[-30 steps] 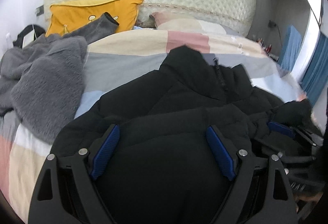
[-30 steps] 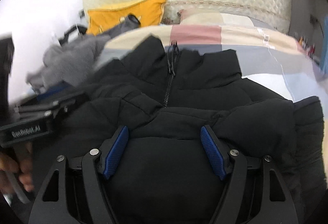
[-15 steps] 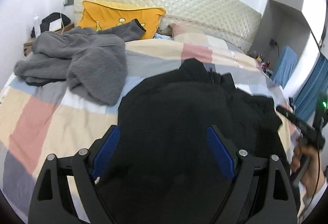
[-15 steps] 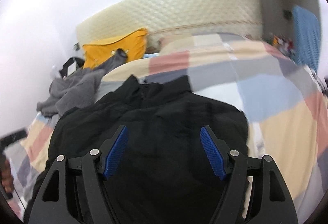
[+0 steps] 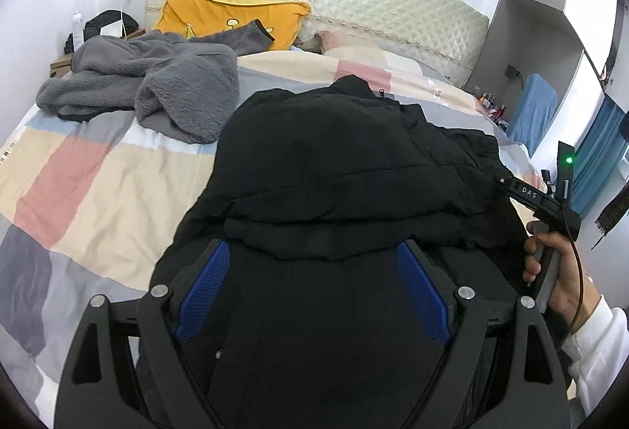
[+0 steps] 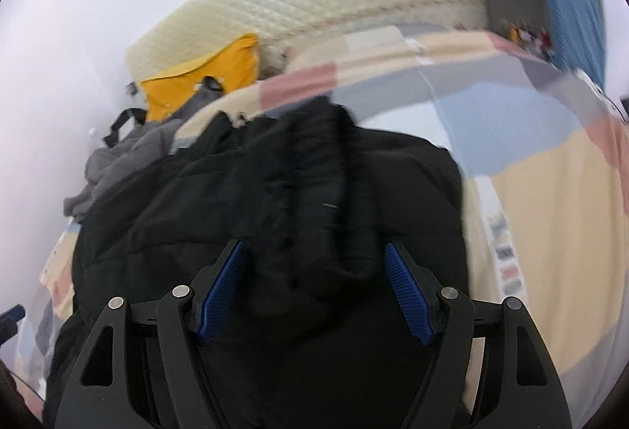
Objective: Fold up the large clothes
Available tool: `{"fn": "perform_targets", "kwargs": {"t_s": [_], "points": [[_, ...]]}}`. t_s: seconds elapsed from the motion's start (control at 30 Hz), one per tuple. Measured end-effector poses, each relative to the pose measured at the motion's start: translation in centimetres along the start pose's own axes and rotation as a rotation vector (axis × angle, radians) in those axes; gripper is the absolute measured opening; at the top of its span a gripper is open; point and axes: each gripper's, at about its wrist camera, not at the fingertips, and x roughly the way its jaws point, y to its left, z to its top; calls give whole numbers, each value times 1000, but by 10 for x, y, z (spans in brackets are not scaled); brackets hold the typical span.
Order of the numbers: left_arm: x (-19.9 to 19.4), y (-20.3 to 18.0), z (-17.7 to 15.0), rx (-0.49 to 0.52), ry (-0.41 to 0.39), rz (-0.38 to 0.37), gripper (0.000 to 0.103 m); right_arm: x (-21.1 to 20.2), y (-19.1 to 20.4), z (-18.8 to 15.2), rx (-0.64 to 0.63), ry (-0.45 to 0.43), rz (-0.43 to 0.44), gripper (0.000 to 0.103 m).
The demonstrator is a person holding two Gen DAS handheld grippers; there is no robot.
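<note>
The black padded jacket (image 5: 346, 169) lies on the checked bed cover (image 5: 78, 169), collar toward the headboard, directly ahead of both tongs, left (image 5: 314, 291) and right (image 6: 314, 295), each with jaws apart.

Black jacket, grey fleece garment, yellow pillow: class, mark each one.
black jacket (image 5: 346, 162): left wrist view, upper back panel.
grey fleece garment (image 5: 184, 91): left wrist view, bunched middle.
yellow pillow (image 5: 220, 12): left wrist view, front face.
</note>
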Motion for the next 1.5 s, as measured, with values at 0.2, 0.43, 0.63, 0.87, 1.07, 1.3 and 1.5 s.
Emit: {"fn": "perform_targets", "kwargs": {"t_s": [0.2, 0.43, 0.63, 0.87, 1.07, 1.3, 1.5], "points": [[5, -7, -10, 42, 3, 16, 87, -4, 15, 4, -45, -35, -21, 20], [3, -14, -18, 61, 4, 18, 87, -56, 30, 17, -72, -148, -1, 13], [-1, -14, -22, 59, 1, 20, 87, -75, 28, 20, -59, -152, -42, 11], [2, -12, -23, 53, 10, 20, 87, -47, 6, 4, -56, -34, -164, 10], [7, -7, -23, 44, 25, 18, 87, -17, -6, -13, -55, 72, -200, 10], [11, -5, -28, 39, 45, 12, 87, -11, -4, -19, -52, 102, -208, 16], [5, -5, -28, 26, 37, 3, 87, -34, 10, -25, -90, 116, -208, 28]]}}
